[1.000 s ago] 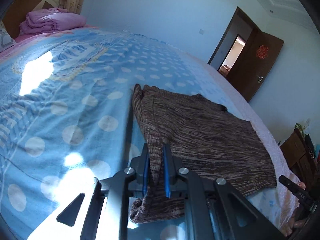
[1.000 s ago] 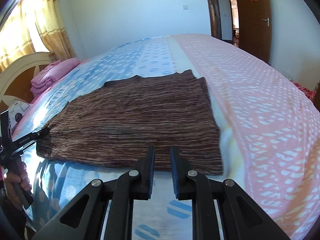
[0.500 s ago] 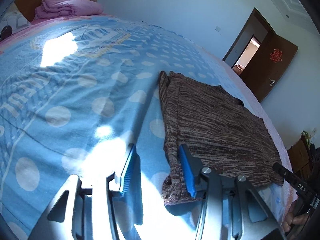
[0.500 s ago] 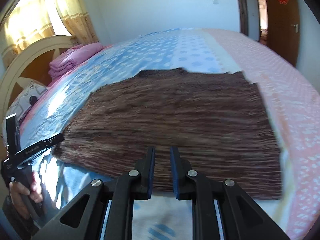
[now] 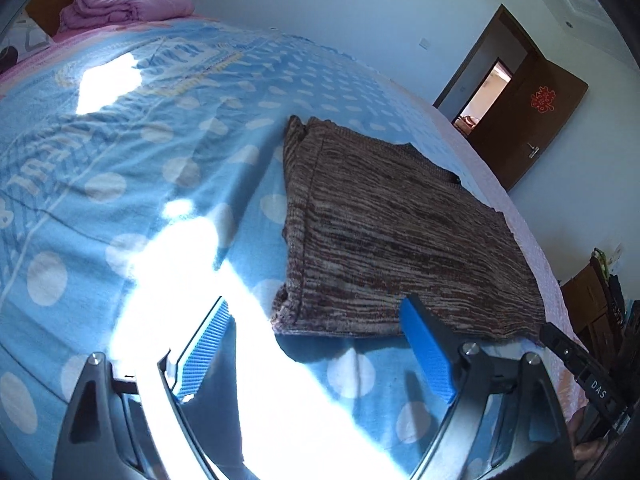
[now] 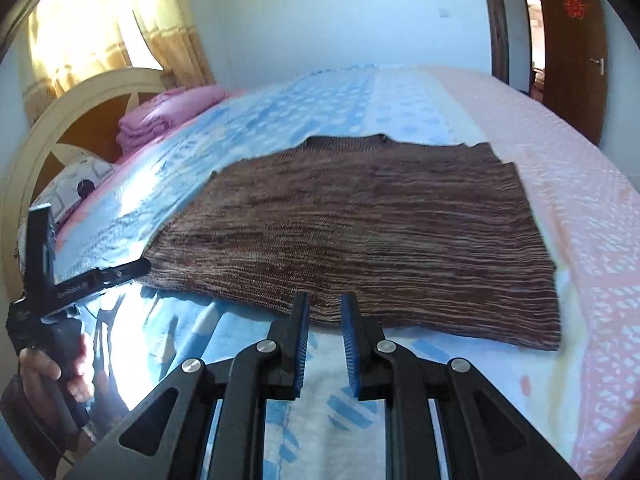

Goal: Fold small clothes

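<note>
A brown striped knit garment lies folded flat on the bed, its near left corner just ahead of my left gripper. That gripper's jaws are opening wide; the blue pads touch nothing and only the sheet lies between them. In the right wrist view the garment spreads across the middle. My right gripper hovers at its near hem, jaws nearly shut with a narrow gap and nothing in it. The left gripper shows at the garment's left corner, held by a person's hand.
The blue dotted sheet turns pink on the right side. A folded pink blanket and a pillow lie by the headboard. An open brown door and wooden furniture stand beyond the bed.
My left gripper let go of the garment's edge and opened wide; the edge now lies flat. My right gripper slid left along the near hem, still nearly shut.
</note>
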A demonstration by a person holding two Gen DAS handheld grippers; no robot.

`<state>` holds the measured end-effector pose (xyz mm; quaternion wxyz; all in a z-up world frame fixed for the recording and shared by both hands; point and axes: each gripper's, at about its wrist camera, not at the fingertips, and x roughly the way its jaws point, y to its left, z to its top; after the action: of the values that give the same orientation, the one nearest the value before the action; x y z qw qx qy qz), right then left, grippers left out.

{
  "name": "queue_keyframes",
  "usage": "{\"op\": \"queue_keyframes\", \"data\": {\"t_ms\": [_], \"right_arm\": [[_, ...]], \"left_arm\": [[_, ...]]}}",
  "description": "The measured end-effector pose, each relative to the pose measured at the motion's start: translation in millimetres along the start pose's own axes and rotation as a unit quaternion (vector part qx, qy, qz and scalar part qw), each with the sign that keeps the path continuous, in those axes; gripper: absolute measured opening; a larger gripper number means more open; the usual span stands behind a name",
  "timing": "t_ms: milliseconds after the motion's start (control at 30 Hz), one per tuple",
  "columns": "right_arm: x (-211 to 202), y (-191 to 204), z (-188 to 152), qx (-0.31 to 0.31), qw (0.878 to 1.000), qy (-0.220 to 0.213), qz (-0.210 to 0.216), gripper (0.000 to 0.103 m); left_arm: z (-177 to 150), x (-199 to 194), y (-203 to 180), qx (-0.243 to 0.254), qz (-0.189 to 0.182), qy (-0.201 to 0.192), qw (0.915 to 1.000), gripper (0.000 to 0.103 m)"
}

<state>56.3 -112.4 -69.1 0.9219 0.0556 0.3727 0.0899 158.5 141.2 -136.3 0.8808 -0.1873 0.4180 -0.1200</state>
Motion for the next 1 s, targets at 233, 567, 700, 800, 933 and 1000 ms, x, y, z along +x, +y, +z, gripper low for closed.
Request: {"op": "queue_keyframes", "data": {"t_ms": [233, 567, 700, 800, 933, 1000], "right_arm": [[-3, -1, -8, 0.012, 1.0, 0.009, 0.012, 0.017], [6, -8, -8, 0.02, 1.0, 0.008, 0.012, 0.017], [17, -6, 2, 0.013, 1.0, 0.002, 0.004, 0.017], [25, -2, 13, 0.01, 1.0, -0.004, 0.01, 0.017], [48, 3, 36, -0.005, 1.0, -0.003, -0.002, 0.017], [60, 4, 54, 0.007, 1.0, -0.013, 0.008, 0.017]], "left_arm": [[56, 20, 10, -0.072, -0.06, -0.017, 0.9955, 0.09], [60, 70, -12, -0.084, -0.067, 0.007, 0.9942, 0.066], [60, 72, -1, -0.106, -0.065, 0.002, 0.9923, 0.031], [60, 74, 22, -0.169, -0.091, -0.003, 0.9813, 0.025], [62, 78, 20, -0.177, -0.085, -0.006, 0.9806, 0.026], [61, 77, 16, -0.168, -0.081, -0.012, 0.9824, 0.029]]}}
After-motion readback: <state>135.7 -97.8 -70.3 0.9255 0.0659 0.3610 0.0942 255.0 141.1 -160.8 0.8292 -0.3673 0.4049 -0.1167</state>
